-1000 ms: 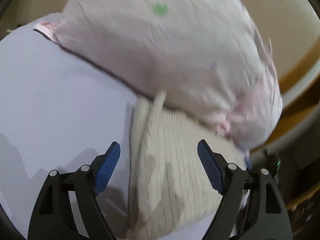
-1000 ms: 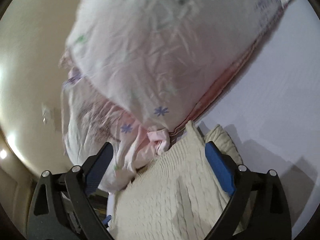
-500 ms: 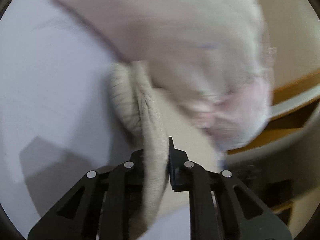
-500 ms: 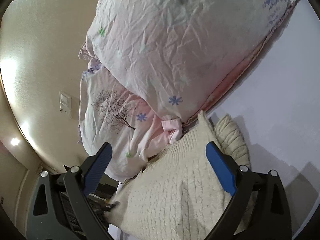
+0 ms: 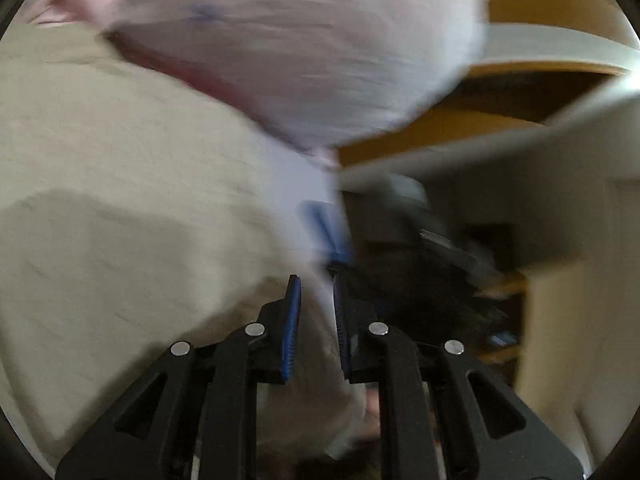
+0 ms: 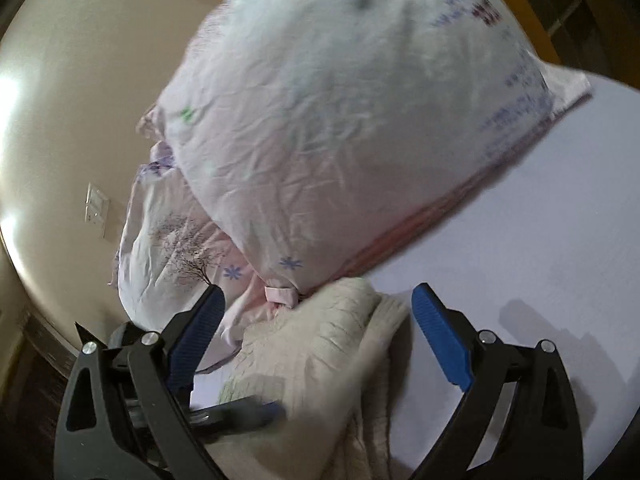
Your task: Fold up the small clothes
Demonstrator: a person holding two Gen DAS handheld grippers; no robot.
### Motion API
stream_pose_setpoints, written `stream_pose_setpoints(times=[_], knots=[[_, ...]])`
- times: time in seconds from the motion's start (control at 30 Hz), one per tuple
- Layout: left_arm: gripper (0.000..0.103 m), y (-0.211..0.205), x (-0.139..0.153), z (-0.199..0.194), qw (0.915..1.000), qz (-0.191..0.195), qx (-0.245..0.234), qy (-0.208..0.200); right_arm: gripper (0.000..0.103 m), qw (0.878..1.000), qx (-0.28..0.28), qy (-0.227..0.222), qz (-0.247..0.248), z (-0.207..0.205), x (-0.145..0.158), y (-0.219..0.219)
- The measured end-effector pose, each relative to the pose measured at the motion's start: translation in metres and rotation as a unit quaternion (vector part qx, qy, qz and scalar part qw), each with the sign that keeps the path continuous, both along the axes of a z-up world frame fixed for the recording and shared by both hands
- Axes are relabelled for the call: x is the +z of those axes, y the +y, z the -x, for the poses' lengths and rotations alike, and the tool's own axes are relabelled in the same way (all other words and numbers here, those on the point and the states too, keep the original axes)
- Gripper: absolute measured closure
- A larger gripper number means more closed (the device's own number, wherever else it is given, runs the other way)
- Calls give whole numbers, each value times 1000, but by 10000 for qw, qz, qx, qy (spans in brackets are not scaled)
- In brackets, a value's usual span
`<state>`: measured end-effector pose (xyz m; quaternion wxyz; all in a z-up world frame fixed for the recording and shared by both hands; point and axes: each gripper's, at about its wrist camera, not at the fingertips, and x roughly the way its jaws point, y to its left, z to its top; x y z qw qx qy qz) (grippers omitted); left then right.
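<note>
A cream cable-knit garment [image 6: 320, 360] lies on the pale lilac sheet [image 6: 520, 240], against a pink printed pillow [image 6: 340, 120]. In the left wrist view the cream knit [image 5: 120, 220] fills the left half, blurred by motion. My left gripper [image 5: 314, 312] is shut on an edge of the knit, which runs between the blue pads. It shows blurred in the right wrist view [image 6: 240, 416], at the knit's lower left. My right gripper [image 6: 316, 340] is open, its fingers either side of the knit's upper part, holding nothing.
The pink pillow [image 5: 300, 40] hangs over the knit. A second printed pillow [image 6: 172, 248] lies behind it by the cream wall [image 6: 60, 120] with a switch plate [image 6: 96, 210]. A wooden bed frame [image 5: 500, 112] and dark floor lie to the right.
My left gripper, shut on the knit's edge, has swung with it toward the bed's side, so the cloth now spreads across its view. My right gripper has stayed open over the knit.
</note>
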<state>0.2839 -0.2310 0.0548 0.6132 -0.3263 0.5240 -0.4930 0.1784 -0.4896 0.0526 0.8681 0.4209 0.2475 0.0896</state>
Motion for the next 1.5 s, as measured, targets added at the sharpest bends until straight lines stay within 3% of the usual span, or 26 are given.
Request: stream_pose_setpoints(times=[0.03,0.1,0.13,0.17,0.23,0.27,0.37,0.47,0.53,0.57,0.63,0.67,0.7,0.77,0.87,0.93,0.97,1.07,1.13,1.2,1.27,1.3,1.33,1.37,1.43,1.5], knots=[[86,11,12,3,9996,26,110,-257,6,9998,118,151,-70,-3,-2,-1],[68,50,34,9,9944,-149,630,-838,2,9978,333,574,-84,-13,-8,4],[47,64,40,8,9895,-417,930,-1020,2,9954,520,799,-109,-19,-13,8],[37,87,43,9,9773,-971,1419,-1237,2,9931,669,957,-109,-24,-16,13],[36,116,36,6,9545,-1837,1874,-1416,2,9862,1029,1295,-115,-36,-25,27],[36,128,28,4,9519,-2012,1909,-1301,2,9840,1133,1374,-96,-39,-27,31],[36,138,-2,4,9558,-2268,1723,-733,2,9791,1223,1625,86,-44,-35,41],[29,123,-20,6,9540,-2491,1523,-679,3,9788,1226,1628,223,-43,-37,46],[26,121,-24,10,9513,-2573,1531,-731,27,9768,1377,1618,253,-44,-41,52],[26,118,-24,11,9525,-2532,1538,-703,42,9745,1459,1685,253,-44,-45,57],[27,113,-27,19,9586,-2332,1478,-698,57,9766,1474,1531,329,-42,-44,61],[34,108,-27,21,9577,-2327,1509,-772,62,9776,1536,1433,161,-41,-44,62],[37,105,-30,20,9572,-2358,1478,-792,64,9784,1557,1363,39,-39,-45,63],[60,117,-27,25,9612,-2256,1319,-882,66,9789,1692,1116,-245,-36,-43,64],[65,150,-11,33,9714,-1883,1025,-1024,67,9676,2355,574,-712,-34,-33,89],[64,175,6,44,9626,-1973,1100,-1493,66,9614,2666,462,-507,-39,-28,119],[61,192,12,48,9552,-2131,1194,-1672,60,9598,2744,561,-188,-45,-28,140],[56,226,9,51,9242,-2960,1580,-1825,50,9571,2496,1163,898,-53,-31,166],[56,242,9,56,9219,-2962,1796,-1734,45,9703,2000,1032,891,-41,-21,151],[56,251,23,73,9112,-2868,2095,-2086,44,9793,1699,632,898,-27,-5,141],[53,242,37,89,9024,-2795,2098,-2521,44,9748,1950,515,957,-23,1,152],[51,233,41,95,8990,-2760,2039,-2720,47,9695,2130,598,1059,-26,-1,163],[48,225,45,100,8964,-2747,1924,-2897,57,9592,2334,772,1394,-32,-7,181],[48,208,44,103,8933,-2810,1702,-3069,89,9522,2277,920,1814,-36,-10,193],[51,190,36,104,8934,-2971,1359,-3084,92,9518,1867,907,2257,-42,-11,195],[65,187,23,107,8922,-3157,1113,-3031,92,9613,1518,953,2093,-47,-12,179]])
